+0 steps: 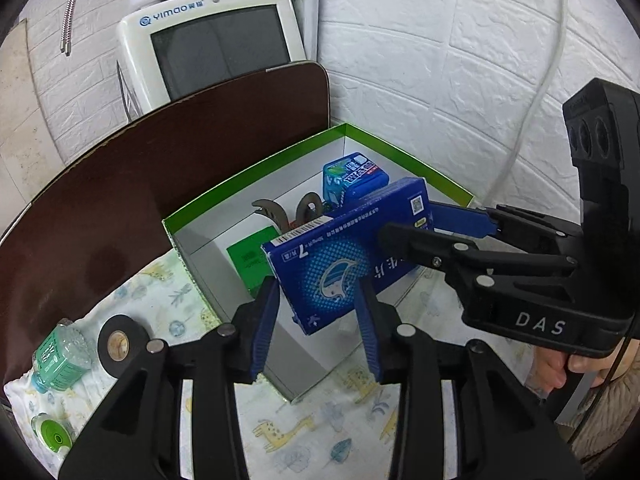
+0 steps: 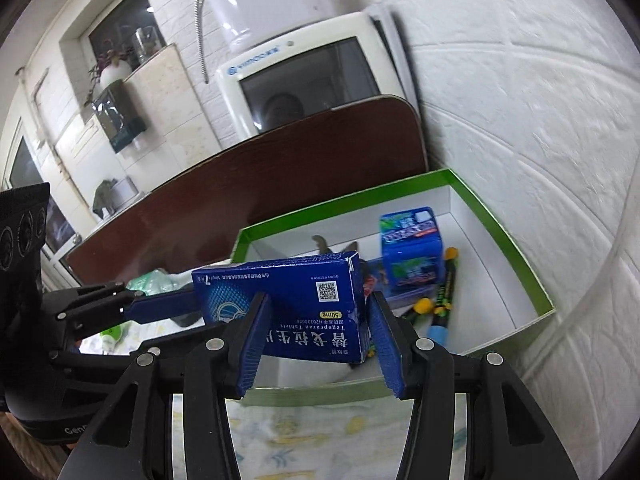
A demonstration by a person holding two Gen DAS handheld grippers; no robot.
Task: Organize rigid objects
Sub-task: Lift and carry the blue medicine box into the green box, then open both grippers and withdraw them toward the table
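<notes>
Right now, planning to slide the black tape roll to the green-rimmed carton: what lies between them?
Only bare giraffe-print cloth between tape roll and carton, seen in the left wrist view.

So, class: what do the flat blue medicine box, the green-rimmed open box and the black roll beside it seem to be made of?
Flat blue medicine box: thin printed card, slightly glossy, with sharp folded edges and a tucked end flap.
Green-rimmed open box: stiffer paperboard, matt white inside, with straight folded walls.
Black roll: probably matt tape wound on a brownish core, likely cardboard.
</notes>
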